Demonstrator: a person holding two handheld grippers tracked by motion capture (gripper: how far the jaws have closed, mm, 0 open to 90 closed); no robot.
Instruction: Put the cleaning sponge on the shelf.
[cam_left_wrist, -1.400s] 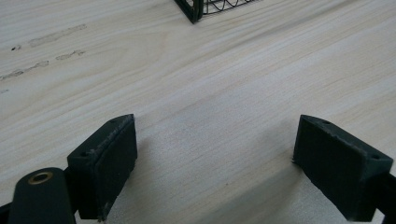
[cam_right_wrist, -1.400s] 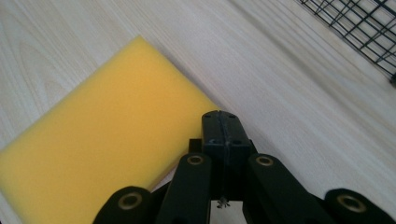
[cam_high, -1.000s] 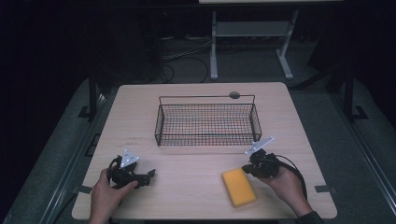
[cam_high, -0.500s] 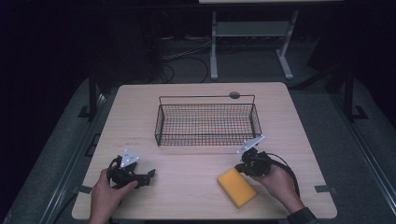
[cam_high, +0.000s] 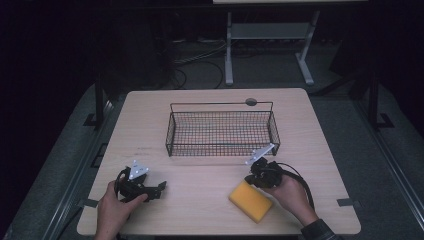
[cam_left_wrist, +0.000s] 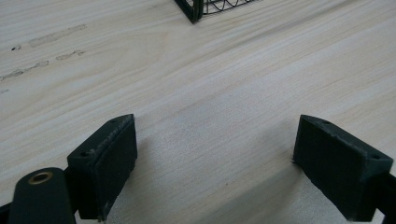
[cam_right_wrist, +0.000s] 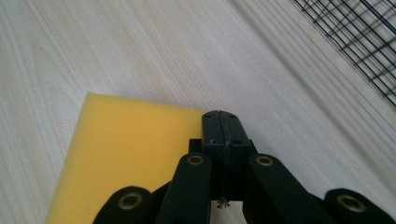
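Note:
A yellow sponge (cam_high: 250, 200) lies flat on the wooden table near its front edge, right of centre. My right gripper (cam_high: 252, 179) sits at the sponge's far right corner. In the right gripper view the sponge (cam_right_wrist: 126, 154) lies under and left of my right gripper (cam_right_wrist: 221, 116), whose jaws are pressed together with nothing between them. My left gripper (cam_high: 159, 189) rests on the table at the front left, pointing right. In the left gripper view my left gripper (cam_left_wrist: 215, 154) stands open wide over bare wood.
A black wire basket (cam_high: 221, 150) stands empty at the middle of the table (cam_high: 200, 175), just beyond both grippers; its corner (cam_left_wrist: 194, 9) and its mesh (cam_right_wrist: 364, 42) show in the gripper views. A small dark round disc (cam_high: 251, 102) lies behind it.
My right gripper has moved left to the sponge's far corner, and the sponge has shifted slightly left. The left gripper has stayed put.

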